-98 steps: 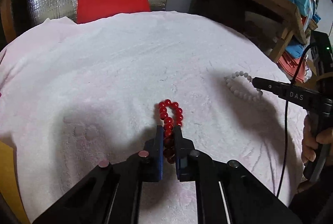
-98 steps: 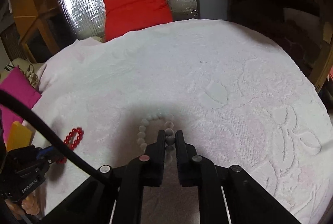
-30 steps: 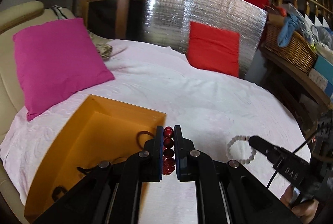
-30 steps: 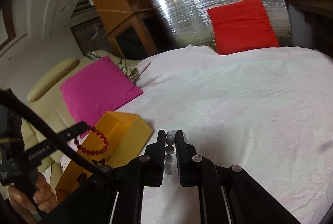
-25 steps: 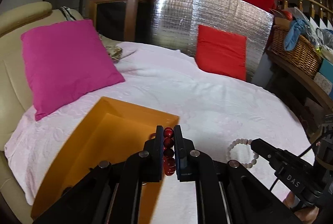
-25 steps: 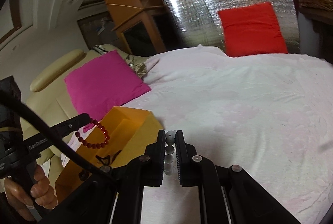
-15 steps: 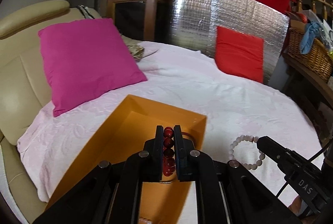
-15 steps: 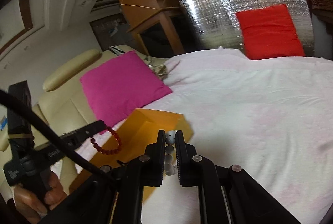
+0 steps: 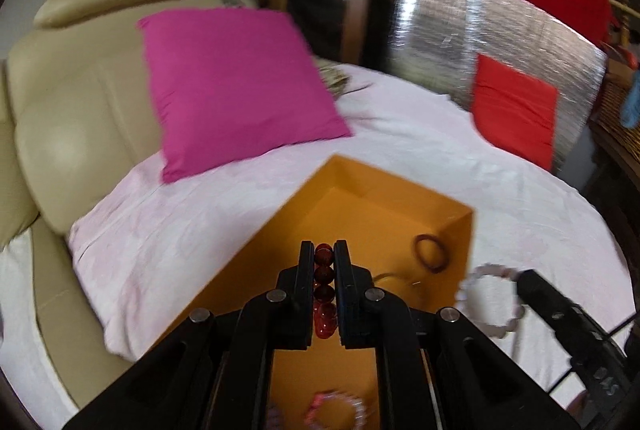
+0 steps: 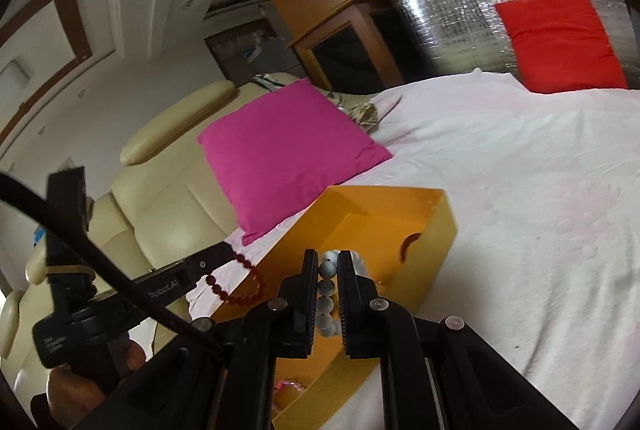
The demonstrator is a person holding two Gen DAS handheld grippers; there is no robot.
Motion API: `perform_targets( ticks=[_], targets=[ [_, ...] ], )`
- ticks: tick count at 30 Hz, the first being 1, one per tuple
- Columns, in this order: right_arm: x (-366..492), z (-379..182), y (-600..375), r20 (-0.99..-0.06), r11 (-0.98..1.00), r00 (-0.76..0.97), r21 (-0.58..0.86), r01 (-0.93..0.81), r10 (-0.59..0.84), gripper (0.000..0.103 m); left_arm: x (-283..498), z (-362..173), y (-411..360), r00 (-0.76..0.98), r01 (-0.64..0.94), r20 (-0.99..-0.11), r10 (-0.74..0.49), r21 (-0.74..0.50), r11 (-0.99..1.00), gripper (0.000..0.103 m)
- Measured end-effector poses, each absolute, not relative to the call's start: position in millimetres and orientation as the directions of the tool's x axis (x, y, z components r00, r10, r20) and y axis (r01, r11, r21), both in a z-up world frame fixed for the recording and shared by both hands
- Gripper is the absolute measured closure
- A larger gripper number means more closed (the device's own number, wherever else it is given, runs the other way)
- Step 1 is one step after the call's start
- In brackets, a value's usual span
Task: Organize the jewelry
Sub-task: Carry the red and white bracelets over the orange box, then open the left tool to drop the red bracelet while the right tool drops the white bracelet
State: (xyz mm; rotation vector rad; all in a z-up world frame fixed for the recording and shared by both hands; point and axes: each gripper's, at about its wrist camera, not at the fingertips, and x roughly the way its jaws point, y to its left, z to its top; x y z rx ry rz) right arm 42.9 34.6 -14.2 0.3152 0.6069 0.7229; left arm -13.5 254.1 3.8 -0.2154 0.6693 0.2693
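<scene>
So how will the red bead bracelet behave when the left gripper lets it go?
Probably floppy: the red bead bracelet hangs as a sagging loop from the left gripper. Its round beads may roll slightly, though the orange box walls should contain them.

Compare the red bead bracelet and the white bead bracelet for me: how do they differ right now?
Colour: the red bead bracelet is dark glossy red; the white bead bracelet is pale and matte.
Holder: the red one is pinched in the left claw, the white one in the right claw.
Place: the red one hangs over the orange box; the white one hangs at its right wall.
Shared: both are round-bead loops, held off the bedspread.
</scene>
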Motion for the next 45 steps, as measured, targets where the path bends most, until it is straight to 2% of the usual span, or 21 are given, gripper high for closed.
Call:
perform_targets(
  ticks=[9, 17, 31, 45],
  targets=[
    [28.9, -22.5, 61.2, -0.431, 0.684, 0.531, 0.452, -0.573, 0.73, 0.092, -8.3, -32.5, 267.4, 0.656, -0.36, -0.734, 0.175, -0.101, 0.928, 0.093],
    [32.5, -39.4, 74.4, -0.478, 0.687, 0.496, 0.45, -0.571, 0.725, 0.092, -0.8, -51.7, 263.3, 0.601, -0.357, -0.779, 0.179, -0.061, 0.932, 0.093],
    [35.9, -52.9, 74.3, -0.519, 0.71, 0.491, 0.437, -0.552, 0.7, 0.092, 2.6, -55.0, 247.5, 0.575, -0.346, -0.776, 0.26, 0.058, 0.937, 0.093],
    [43.8, -62.2, 71.1, -0.54, 0.718, 0.478, 0.456, -0.526, 0.693, 0.092, 5.6, -58.8, 244.0, 0.558, -0.347, -0.783, 0.274, 0.08, 0.935, 0.093]
  ],
)
